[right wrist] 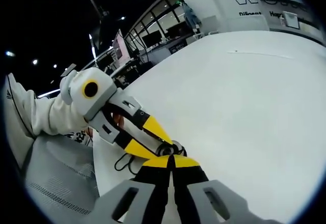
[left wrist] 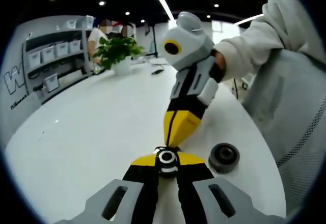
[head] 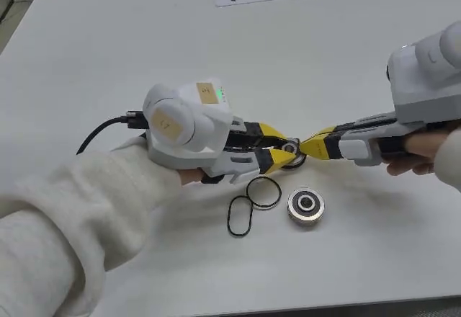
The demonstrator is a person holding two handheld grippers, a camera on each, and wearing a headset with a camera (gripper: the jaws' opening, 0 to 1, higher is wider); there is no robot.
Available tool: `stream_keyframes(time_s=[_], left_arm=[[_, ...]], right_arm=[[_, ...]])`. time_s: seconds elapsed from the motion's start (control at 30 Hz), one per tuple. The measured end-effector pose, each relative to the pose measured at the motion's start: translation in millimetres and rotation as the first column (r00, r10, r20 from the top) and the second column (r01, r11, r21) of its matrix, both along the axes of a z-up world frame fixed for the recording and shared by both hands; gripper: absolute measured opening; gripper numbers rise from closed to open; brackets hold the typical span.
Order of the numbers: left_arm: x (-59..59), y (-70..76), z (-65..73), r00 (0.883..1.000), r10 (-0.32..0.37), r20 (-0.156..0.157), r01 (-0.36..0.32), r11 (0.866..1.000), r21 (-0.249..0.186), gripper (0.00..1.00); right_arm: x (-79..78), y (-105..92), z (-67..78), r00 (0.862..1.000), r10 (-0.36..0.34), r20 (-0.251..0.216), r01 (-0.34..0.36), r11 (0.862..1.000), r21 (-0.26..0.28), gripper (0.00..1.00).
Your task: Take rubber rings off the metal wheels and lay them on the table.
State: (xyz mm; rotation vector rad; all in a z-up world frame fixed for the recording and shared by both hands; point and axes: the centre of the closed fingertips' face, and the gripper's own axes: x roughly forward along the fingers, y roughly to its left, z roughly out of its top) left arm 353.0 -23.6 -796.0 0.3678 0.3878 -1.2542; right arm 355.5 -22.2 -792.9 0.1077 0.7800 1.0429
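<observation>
left tool [head: 284, 153] clamped the small metal wheel [left wrist: 167, 159] at centre; right tool [head: 306, 148], closed, met its rim; thin black rubber rings [head: 229, 216] looked stretchy.

Smooth matt white tabletop [head: 130, 50]; two thin black rubber rings [head: 229, 217] look dull; the round silver metal wheel [head: 306, 206] gleams; cream fleecy cloth sleeve [head: 65, 223].

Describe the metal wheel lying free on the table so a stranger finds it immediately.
On the white table, look nearer the person than where the left tool and right tool meet. Two black rubber rings lie there; the free metal wheel sits right of them, a thick silver disc with a dark centre.
</observation>
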Motion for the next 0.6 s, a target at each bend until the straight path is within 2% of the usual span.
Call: stream_keyframes(time_s=[0.6], left_arm=[[-2.3, -2.4, 1.4, 1.0, 0.005, 0.01, -0.005, 1.0, -0.013, 0.13]], right_arm=[[-3.2, 3.3, 5.2, 0.998, 0.048, 0.047, -0.047, 0.999, -0.014, 0.0]])
